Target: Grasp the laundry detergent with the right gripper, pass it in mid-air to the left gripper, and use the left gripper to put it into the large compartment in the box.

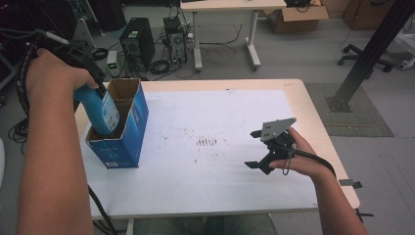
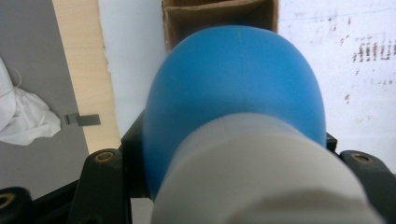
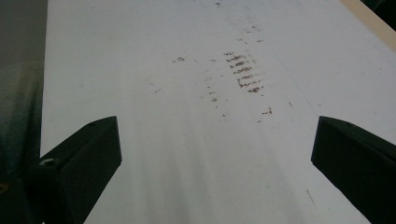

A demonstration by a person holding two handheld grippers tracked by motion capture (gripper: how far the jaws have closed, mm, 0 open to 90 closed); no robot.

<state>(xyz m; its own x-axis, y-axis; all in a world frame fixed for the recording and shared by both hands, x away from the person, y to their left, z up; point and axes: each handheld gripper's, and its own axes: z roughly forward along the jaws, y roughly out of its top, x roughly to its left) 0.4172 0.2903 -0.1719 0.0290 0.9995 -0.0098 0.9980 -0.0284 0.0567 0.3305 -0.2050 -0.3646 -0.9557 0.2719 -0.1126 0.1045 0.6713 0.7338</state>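
Gripping blue bottle, left gripper holds it tilted inside open blue carton near table's left edge; right gripper empty, jaws spread wide.

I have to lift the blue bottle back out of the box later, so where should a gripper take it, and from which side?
Grip the blue bottle at its neck below the white cap, coming from above. It leans bottom-first inside the open blue box, so the walls cover its body and only the top is free. The left gripper holds it there.
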